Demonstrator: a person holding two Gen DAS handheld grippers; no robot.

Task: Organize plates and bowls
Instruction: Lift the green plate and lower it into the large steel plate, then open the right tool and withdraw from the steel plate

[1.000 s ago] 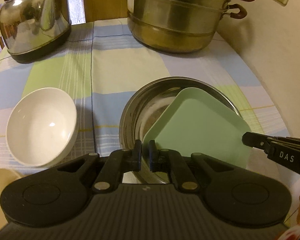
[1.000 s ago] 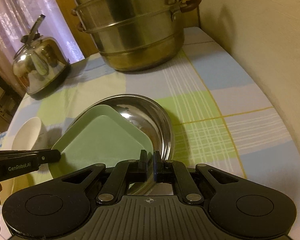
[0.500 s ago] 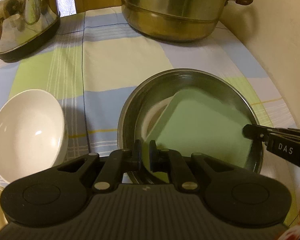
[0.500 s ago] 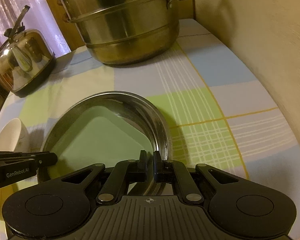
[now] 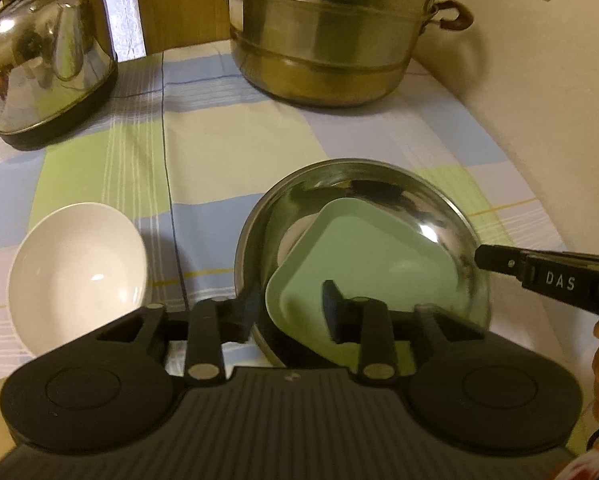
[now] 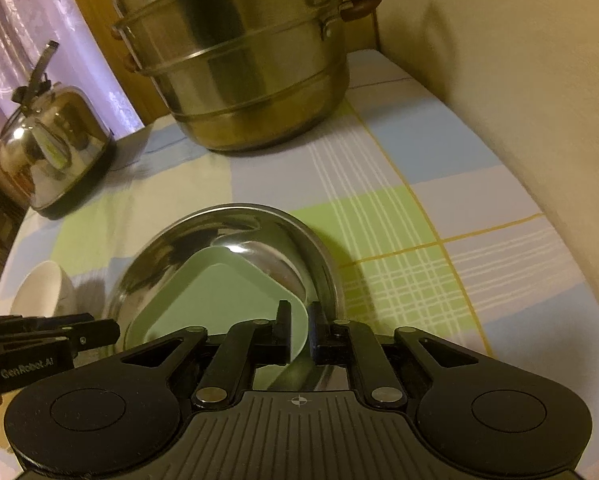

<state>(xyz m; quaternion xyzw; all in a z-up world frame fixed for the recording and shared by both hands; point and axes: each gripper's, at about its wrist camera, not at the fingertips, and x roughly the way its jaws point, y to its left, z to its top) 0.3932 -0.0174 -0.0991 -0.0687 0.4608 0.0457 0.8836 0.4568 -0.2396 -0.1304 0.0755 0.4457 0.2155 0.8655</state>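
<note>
— Left wrist view first: what is seen of the left gripper (image 5: 291,312)?
— Its fingers (image 5: 333,312) have just been opening and are parted around the near rim of the green square plate (image 5: 363,264), no longer pressed on it.
— Where is the plate found?
— It is laid tilted inside the steel bowl (image 5: 379,180), near the right edge of the desk (image 5: 219,152). A white bowl (image 5: 79,264) is set to the left, apart from it.
— And the right gripper (image 6: 299,330)?
— Its fingers have just been eased slightly apart; the plate's corner is seen between them, released.
— What stands at the far edge?
— A steamer pot (image 6: 239,60) and a kettle (image 6: 55,148).
</note>
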